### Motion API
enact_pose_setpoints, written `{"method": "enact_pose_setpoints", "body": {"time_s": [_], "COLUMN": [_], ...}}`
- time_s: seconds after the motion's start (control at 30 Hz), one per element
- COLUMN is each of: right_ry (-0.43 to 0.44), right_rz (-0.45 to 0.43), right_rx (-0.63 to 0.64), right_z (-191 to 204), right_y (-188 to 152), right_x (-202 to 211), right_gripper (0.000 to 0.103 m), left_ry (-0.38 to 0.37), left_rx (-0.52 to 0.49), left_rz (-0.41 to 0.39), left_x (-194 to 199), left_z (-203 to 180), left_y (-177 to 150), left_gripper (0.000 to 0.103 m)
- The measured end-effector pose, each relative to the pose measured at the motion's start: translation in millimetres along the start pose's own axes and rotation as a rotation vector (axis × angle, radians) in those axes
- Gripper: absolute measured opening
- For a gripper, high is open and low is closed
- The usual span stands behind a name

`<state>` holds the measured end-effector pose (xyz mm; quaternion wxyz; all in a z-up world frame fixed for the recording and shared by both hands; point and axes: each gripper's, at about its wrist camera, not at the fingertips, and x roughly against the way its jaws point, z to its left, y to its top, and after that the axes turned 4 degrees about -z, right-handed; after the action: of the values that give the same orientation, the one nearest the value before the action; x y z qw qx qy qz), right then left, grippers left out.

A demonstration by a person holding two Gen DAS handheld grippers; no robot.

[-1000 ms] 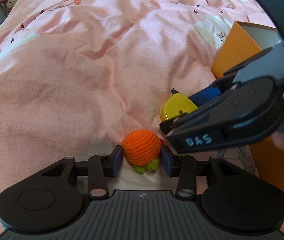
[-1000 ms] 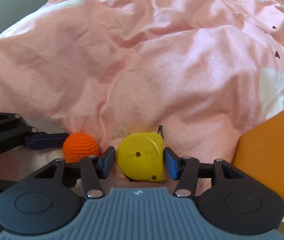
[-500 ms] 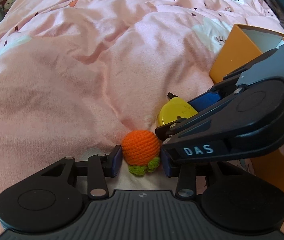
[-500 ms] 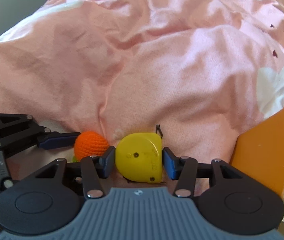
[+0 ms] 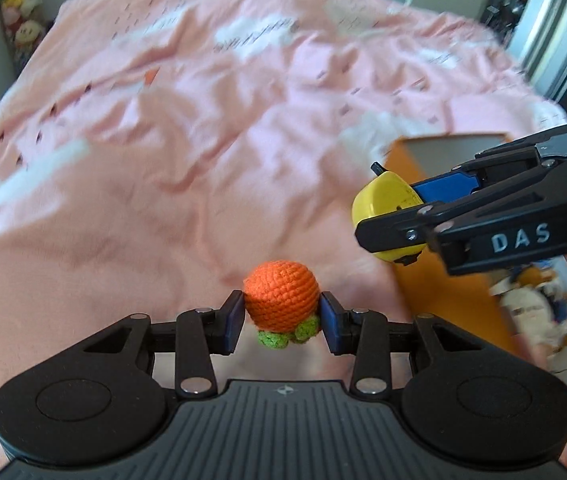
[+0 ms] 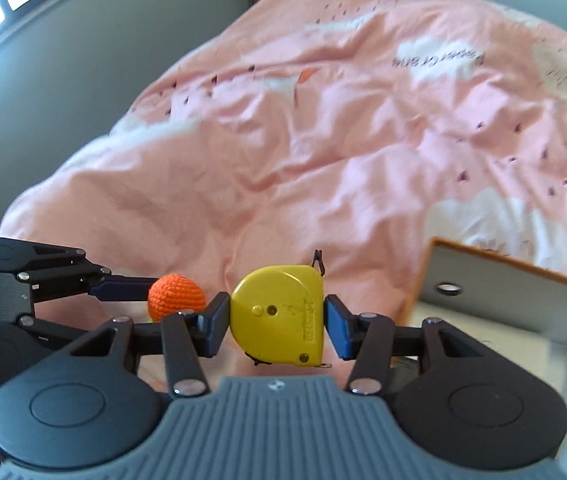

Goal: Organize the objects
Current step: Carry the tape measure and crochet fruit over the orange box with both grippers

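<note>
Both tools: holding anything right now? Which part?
Left tool clamps the orange crochet ball across its round sides, green leaves hanging below. Right tool clamps the yellow tape measure by its two narrow edge sides, flat face toward the camera.

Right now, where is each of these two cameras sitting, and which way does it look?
Left wrist view: rides on the left claw, looking down along it at the pink bedspread; its fingers pinch the orange crochet toy.
Right wrist view: rides on the right claw, which grips the yellow tape measure beside the orange box.
Shared: both items, both claws, bedspread and box.
</note>
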<state>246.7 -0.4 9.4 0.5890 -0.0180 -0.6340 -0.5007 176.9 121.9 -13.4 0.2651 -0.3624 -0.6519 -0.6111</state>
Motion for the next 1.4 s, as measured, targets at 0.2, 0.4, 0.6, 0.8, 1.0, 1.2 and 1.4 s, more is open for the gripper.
{"method": "enact_pose_setpoints", "body": {"time_s": [0.2, 0.4, 0.6, 0.8, 1.0, 1.2, 1.4], "right_ry": [-0.075, -0.192, -0.261, -0.280, -0.333, -0.347, -0.355], "right_rz": [-0.072, -0.077, 0.016, 0.079, 0.126, 0.151, 0.186], "right_rx": [-0.021, -0.072, -0.088, -0.128, -0.079, -0.106, -0.124], "right_z": [-34.7, -81.2, -119.2, -148.8, -144.7, -140.3, -137.2], "right_y": [-19.2, -54.9, -90.1, -97.3, -90.4, -91.9, -100.0], "right_x": [67.5, 97.9, 76.9, 45.3, 31.6, 34.3, 23.5], "right_gripper": [0.053, 0.053, 0.053, 0.053, 0.053, 0.053, 0.053], "left_ry": [-0.082, -0.152, -0.188, -0.206, -0.206, -0.214, -0.220], "left_rx": [-0.062, -0.124, -0.178, -0.209, -0.226, -0.234, -0.236], "left_rz": [-0.075, -0.116, -0.101, -0.065, -0.028, -0.010, -0.008], "left_x": [13.5, 7.8, -14.8, -36.0, -57.8, -70.1, -71.6], "left_z": [-45.4, -95.2, -130.5, -151.0, -157.3, -159.7, -161.3], "left_y": [21.1, 33.5, 38.1, 42.2, 50.2, 55.2, 56.4], "left_gripper": [0.045, 0.045, 0.045, 0.045, 0.045, 0.045, 0.045]}}
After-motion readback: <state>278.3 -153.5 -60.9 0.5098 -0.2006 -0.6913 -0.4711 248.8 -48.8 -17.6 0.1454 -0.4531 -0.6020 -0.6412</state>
